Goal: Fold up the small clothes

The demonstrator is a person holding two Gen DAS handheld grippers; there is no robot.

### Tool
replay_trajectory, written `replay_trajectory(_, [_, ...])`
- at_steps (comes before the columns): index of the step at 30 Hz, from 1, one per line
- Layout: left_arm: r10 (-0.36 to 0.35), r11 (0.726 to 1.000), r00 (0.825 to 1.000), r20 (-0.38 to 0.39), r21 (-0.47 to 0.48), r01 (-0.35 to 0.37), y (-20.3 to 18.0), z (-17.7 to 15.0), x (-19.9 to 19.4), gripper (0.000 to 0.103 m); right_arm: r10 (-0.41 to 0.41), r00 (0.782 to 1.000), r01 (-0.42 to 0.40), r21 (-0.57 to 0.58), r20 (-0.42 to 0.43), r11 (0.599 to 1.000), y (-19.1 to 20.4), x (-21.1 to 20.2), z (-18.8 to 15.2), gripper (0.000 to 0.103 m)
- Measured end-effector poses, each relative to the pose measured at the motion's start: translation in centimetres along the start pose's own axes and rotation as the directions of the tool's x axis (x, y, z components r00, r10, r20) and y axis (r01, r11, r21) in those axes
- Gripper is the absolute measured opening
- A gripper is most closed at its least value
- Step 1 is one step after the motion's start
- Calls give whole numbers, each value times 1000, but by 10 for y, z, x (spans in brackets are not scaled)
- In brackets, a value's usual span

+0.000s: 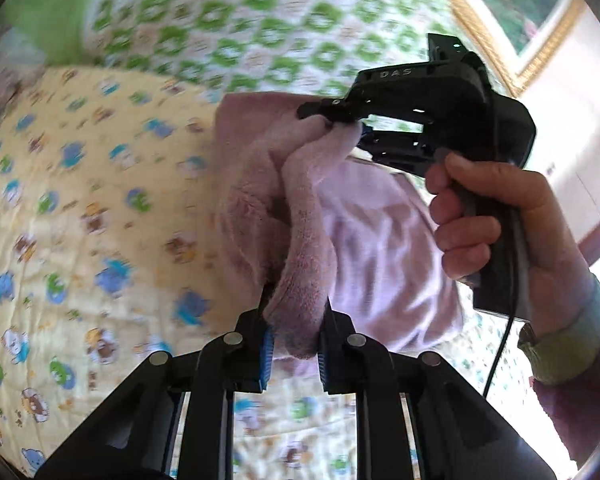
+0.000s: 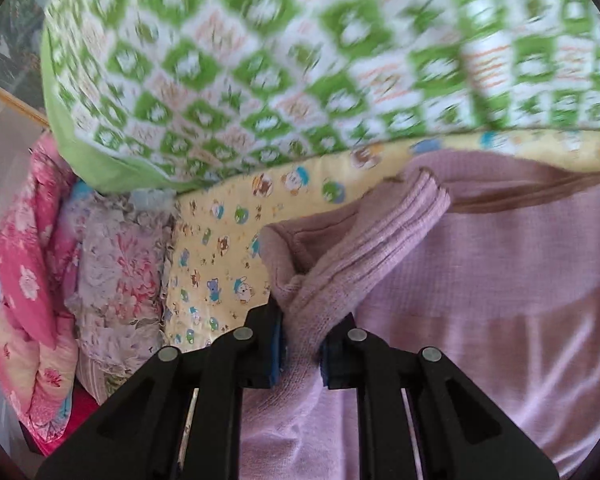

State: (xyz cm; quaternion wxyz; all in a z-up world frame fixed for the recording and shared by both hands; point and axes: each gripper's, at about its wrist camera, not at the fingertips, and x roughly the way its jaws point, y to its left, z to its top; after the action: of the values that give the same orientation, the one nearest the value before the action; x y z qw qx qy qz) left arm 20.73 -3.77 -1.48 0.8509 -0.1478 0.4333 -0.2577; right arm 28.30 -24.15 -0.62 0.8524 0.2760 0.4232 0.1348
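Note:
A small lilac knit garment point(image 1: 380, 248) hangs lifted above the yellow cartoon-print quilt point(image 1: 80, 208). My left gripper point(image 1: 294, 344) is shut on a thick fold of it. My right gripper point(image 1: 340, 120), held in a hand, shows in the left wrist view, shut on another bunch of the same garment higher up. In the right wrist view my right gripper point(image 2: 302, 356) is shut on the garment's ribbed cuff or hem point(image 2: 364, 260), with the rest of the garment point(image 2: 500, 320) spread to the right.
A green-and-white patterned pillow or quilt point(image 2: 260, 60) lies behind. Folded pink floral bedding point(image 2: 32, 280) is stacked at the left. A gold-framed picture point(image 1: 540, 20) hangs on the wall to the right.

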Motion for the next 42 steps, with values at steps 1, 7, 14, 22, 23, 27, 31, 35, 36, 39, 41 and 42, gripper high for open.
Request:
replay_trajectory(1, [-9, 1000, 1000, -2, 21, 10, -10, 1, 2, 16, 8, 1000, -8, 1, 9, 1000, -4, -7, 0, 15])
replay_trajectory(7, [-74, 989, 996, -42, 126, 79, -69, 0, 23, 16, -39, 998, 40, -16, 52, 999, -41, -54, 0, 15])
replay_trajectory(14, [-132, 957, 982, -137, 242, 163, -136, -16, 69, 16, -114, 991, 113, 16, 77, 994, -106, -103, -10, 15])
replay_trajectory(22, [-144, 926, 962, -233, 311, 214, -180, -32, 122, 16, -185, 980, 185, -2, 71, 983, -162, -121, -20, 15])
replay_trajectory(23, [-140, 923, 959, -245, 318, 216, -185, -34, 131, 16, -203, 977, 204, -14, 70, 979, -166, -121, -21, 15])
replay_trajectory(27, [-142, 916, 945, -294, 323, 238, -196, -40, 155, 16, -282, 958, 284, -30, 44, 958, -186, -112, -28, 15])
replay_trajectory(31, [-112, 909, 930, -349, 342, 238, -204, -50, 182, 19, -237, 970, 232, 80, 53, 969, -221, -111, -38, 17])
replay_trajectory(35, [-105, 909, 919, -379, 339, 244, -207, -53, 196, 28, -197, 977, 182, 166, 79, 969, -234, -119, -45, 24])
replay_trajectory(36, [-108, 908, 919, -380, 338, 246, -207, -53, 196, 31, -204, 976, 189, 163, 80, 968, -233, -120, -46, 24])
replay_trajectory(39, [-116, 903, 917, -383, 343, 258, -212, -54, 192, 46, -241, 967, 225, 161, 83, 961, -226, -126, -48, 31])
replay_trajectory(41, [-127, 897, 915, -383, 350, 271, -215, -56, 184, 51, -254, 962, 237, 163, 97, 958, -222, -134, -52, 38])
replay_trajectory(42, [-128, 893, 917, -378, 358, 272, -217, -56, 179, 55, -261, 960, 242, 164, 106, 956, -221, -138, -54, 42])
